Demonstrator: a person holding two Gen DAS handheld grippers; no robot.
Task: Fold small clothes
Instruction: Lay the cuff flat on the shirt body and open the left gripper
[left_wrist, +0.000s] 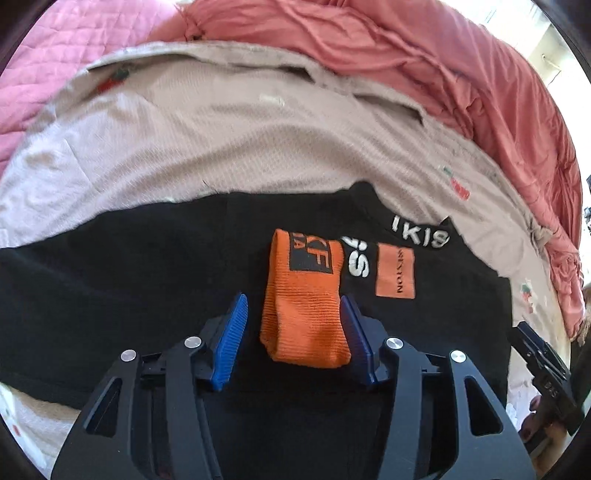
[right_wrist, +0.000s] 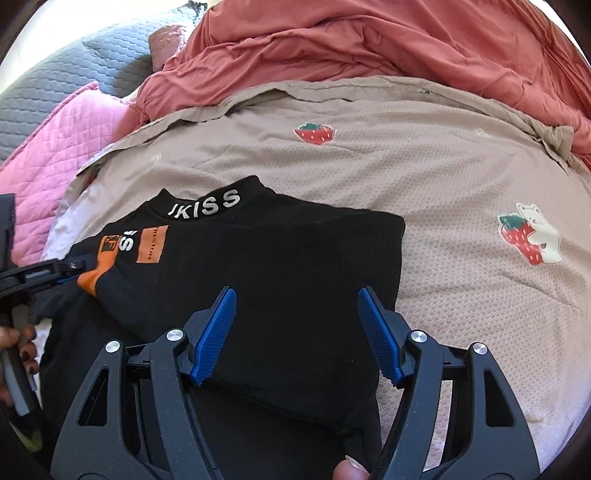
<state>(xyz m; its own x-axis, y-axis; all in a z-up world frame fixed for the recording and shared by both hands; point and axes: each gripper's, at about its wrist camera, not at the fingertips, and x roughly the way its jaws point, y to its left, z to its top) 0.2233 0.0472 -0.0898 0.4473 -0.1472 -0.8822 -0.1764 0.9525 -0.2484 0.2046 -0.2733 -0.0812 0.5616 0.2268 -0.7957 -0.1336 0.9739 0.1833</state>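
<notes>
The left gripper (left_wrist: 293, 314) stood apart around the orange cuff (left_wrist: 304, 306) (pads apparently not pressing). The right gripper (right_wrist: 295, 325) hung open above the black top (right_wrist: 258, 266); it should pinch the far edge squarely.

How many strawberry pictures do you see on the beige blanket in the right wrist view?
2. One strawberry lies alone beyond the black shirt; the strawberry with a white bear is to the shirt's right. More may hide under the shirt or outside the view.
</notes>
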